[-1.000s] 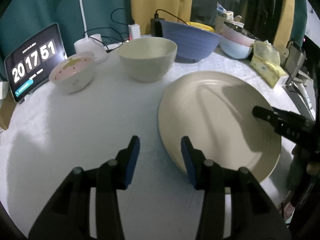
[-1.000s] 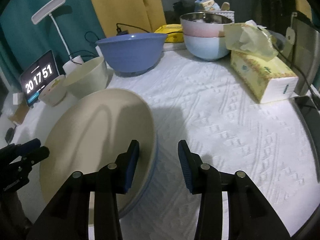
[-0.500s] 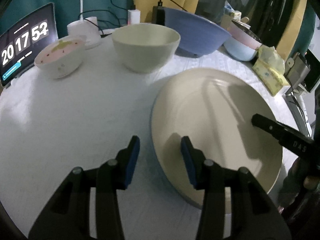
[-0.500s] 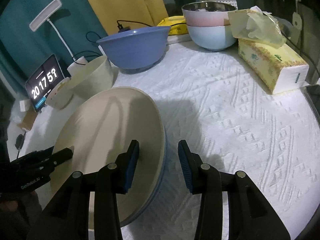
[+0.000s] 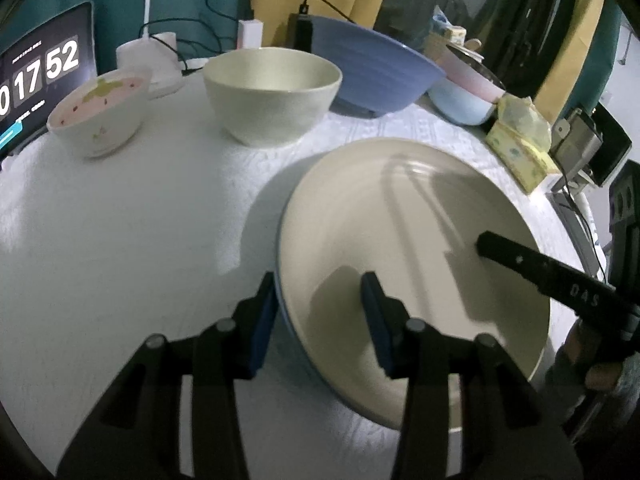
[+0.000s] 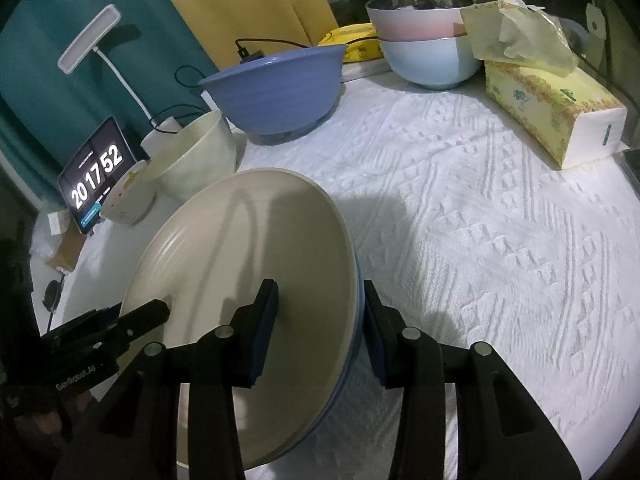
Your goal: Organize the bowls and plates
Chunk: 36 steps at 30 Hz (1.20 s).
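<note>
My left gripper (image 5: 318,304): jaws straddle the near-left rim of the cream plate (image 5: 404,240), one finger outside under the blue edge, one over the plate's face. A gap shows on the inner side, so I read it as parted around the rim, not yet clamped.
My right gripper (image 6: 320,312): same posture on the opposite rim, left finger over the cream face, right finger outside the blue underside. Jaws are apart, with no clear pinch that I can see.
Plate: directly between my two grippers, apparently tilted with its far edge raised. Whether it rests on the cloth I cannot tell for certain.
Beyond the plate, from my left gripper: cream bowl (image 5: 272,96) straight ahead, small pink-lined bowl (image 5: 100,116) ahead and to the left, large blue bowl (image 5: 372,76) behind the cream one.
Farther, from my right gripper: pink bowl nested in a pale blue bowl (image 6: 428,44) ahead and slightly right, tissue box (image 6: 552,112) to the right of it.
Edge of scene: tablet clock (image 6: 96,168) and white lamp (image 6: 100,48) far left.
Done, as I judge it: one pair of bowls already nested.
Left, as I judge it: plate not yet placed; cream, pink-lined and blue bowls stand apart, unstacked. Early to middle of the job.
</note>
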{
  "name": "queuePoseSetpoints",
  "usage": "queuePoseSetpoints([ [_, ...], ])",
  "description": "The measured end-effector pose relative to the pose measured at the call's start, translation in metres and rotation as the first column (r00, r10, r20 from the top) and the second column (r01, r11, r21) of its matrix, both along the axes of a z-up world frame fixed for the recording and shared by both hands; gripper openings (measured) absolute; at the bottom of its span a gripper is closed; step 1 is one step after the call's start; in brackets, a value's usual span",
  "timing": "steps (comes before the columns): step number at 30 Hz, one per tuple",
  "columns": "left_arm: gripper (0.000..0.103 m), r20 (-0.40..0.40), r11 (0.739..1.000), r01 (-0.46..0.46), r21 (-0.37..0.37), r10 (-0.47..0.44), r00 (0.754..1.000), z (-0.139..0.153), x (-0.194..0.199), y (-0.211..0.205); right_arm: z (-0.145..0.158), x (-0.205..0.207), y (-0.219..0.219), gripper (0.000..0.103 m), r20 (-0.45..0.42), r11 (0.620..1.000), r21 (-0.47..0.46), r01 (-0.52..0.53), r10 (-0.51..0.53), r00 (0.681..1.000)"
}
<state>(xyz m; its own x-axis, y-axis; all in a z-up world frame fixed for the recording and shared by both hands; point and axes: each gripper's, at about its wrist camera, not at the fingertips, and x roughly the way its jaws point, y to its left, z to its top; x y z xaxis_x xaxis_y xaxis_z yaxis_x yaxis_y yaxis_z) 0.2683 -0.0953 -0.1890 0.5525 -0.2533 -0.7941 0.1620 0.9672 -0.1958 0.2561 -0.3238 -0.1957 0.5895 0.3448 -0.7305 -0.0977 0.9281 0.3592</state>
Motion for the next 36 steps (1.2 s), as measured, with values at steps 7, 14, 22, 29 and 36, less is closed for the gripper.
queuePoseSetpoints([
  [7, 0.042, 0.013, 1.0, -0.003, 0.009, 0.003, 1.0, 0.002, -0.007, 0.008, 0.005, -0.001, 0.01, 0.043, 0.001, 1.0, -0.018, 0.004, -0.004, 1.0],
  [14, 0.042, 0.037, 0.999, -0.033, 0.018, 0.032, 0.999, 0.007, -0.015, 0.025, 0.014, -0.003, 0.027, 0.043, 0.019, 0.999, -0.032, -0.014, 0.015, 1.0],
  [22, 0.042, 0.052, 0.997, -0.074, 0.012, 0.073, 0.996, 0.011, -0.024, 0.05, 0.02, -0.001, 0.054, 0.043, 0.026, 0.998, -0.044, -0.053, 0.055, 0.998],
  [29, 0.042, 0.063, 0.994, -0.11, 0.001, 0.11, 0.992, 0.013, -0.028, 0.075, 0.027, 0.001, 0.081, 0.043, 0.032, 0.994, -0.059, -0.089, 0.091, 0.995],
  [36, 0.042, 0.068, 0.989, -0.149, -0.009, 0.149, 0.986, 0.013, -0.034, 0.103, 0.029, 0.004, 0.108, 0.043, 0.032, 0.99, -0.07, -0.124, 0.127, 0.991],
])
